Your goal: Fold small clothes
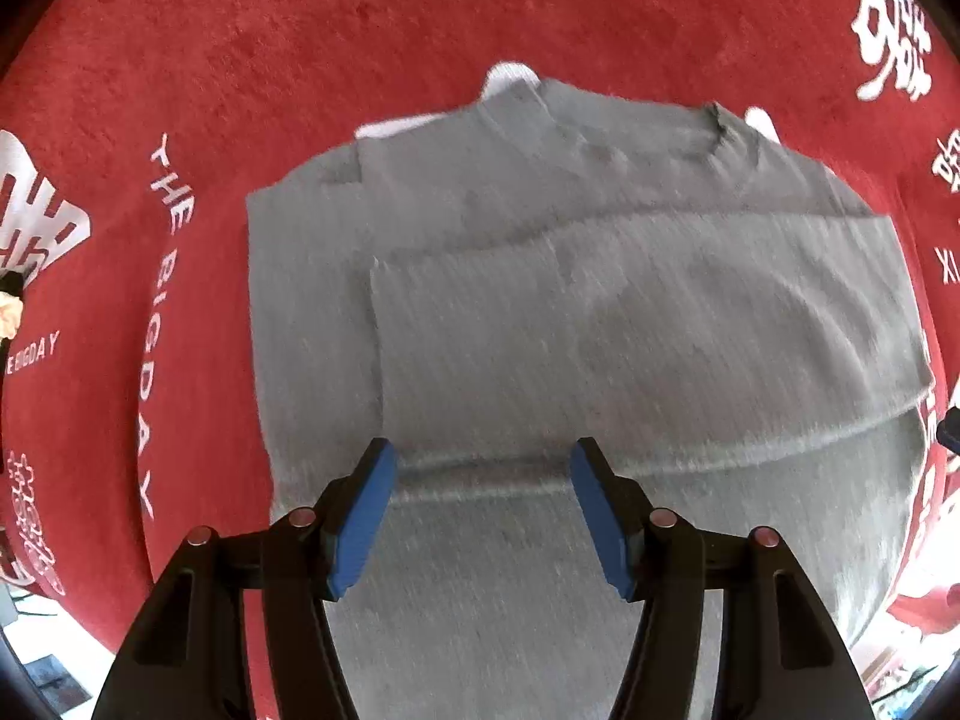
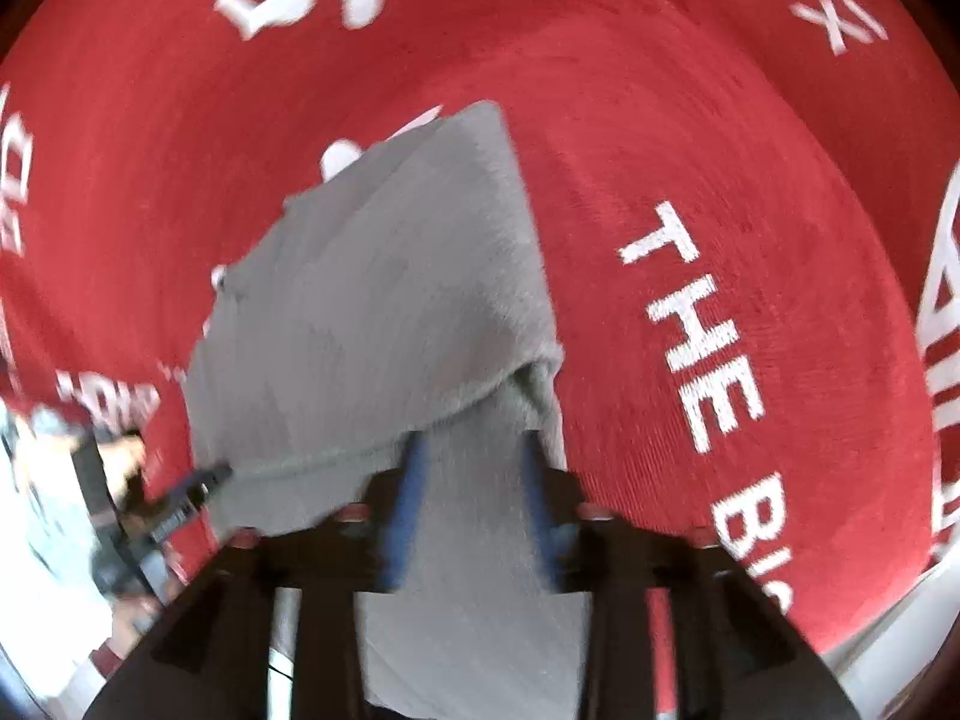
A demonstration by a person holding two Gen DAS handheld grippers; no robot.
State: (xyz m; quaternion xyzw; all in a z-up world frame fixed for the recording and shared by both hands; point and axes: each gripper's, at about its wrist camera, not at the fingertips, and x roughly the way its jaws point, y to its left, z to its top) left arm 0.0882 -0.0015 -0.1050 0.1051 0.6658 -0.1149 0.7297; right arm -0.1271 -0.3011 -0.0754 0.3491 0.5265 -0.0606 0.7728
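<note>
A small grey knit sweater [image 1: 540, 312] lies on a red cloth, collar at the far side, one sleeve folded across the body. My left gripper [image 1: 483, 462] hovers over its lower part with the blue pads [image 1: 366, 516] wide apart and nothing between them. In the right wrist view the sweater [image 2: 372, 312] is partly lifted; its hem drapes over my right gripper [image 2: 474, 450], whose blue pads [image 2: 408, 498] stand apart with fabric between them. The view is blurred, so the grip is unclear.
The red cloth [image 1: 300, 30] with white lettering covers the table. The left gripper [image 2: 192, 492] and the hand holding it show at the left of the right wrist view. The table's edge [image 2: 888, 630] is at the lower right.
</note>
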